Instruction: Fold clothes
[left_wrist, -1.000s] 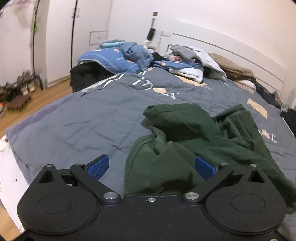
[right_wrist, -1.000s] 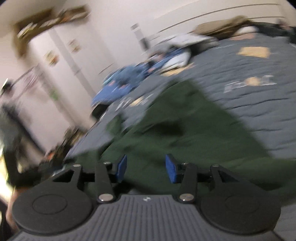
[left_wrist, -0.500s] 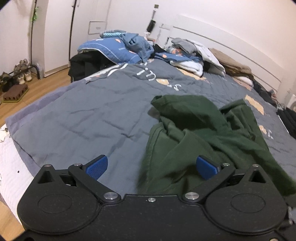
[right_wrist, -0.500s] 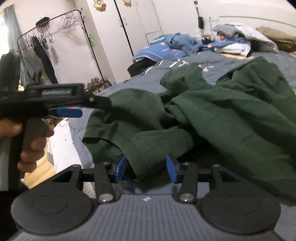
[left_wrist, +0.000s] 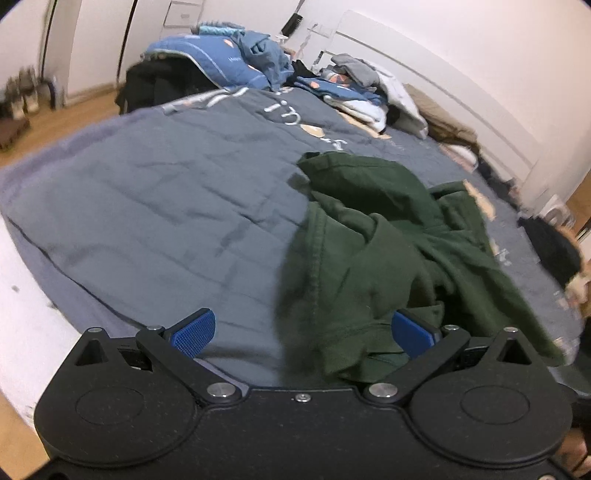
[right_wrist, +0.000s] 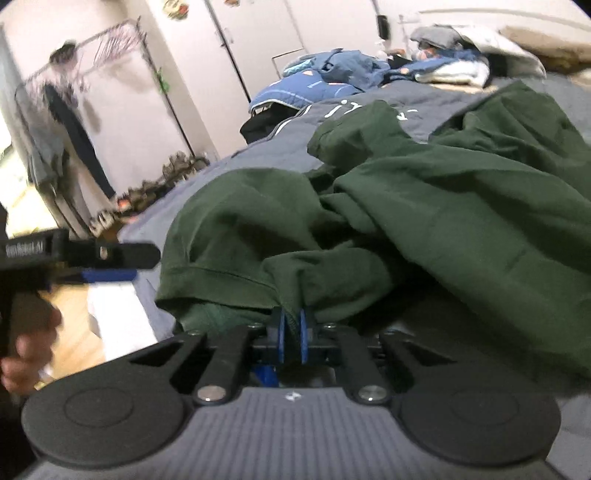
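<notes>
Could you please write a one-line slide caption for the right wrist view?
Right gripper closing on a fold of the green garment on the grey bedspread.

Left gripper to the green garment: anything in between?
Nothing visible. The left gripper is open, the green garment's hem already between its pads. The right gripper is closing on another fold.

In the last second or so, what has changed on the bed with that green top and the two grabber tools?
The right gripper has come in low to the near edge of the green garment, and its jaws are closing, pinching a fold of cloth. The left gripper has edged closer, jaws wide, the garment's hem lying between its blue pads without being pinched. The garment stays crumpled on the grey quilt; the clothes pile behind is untouched.
</notes>
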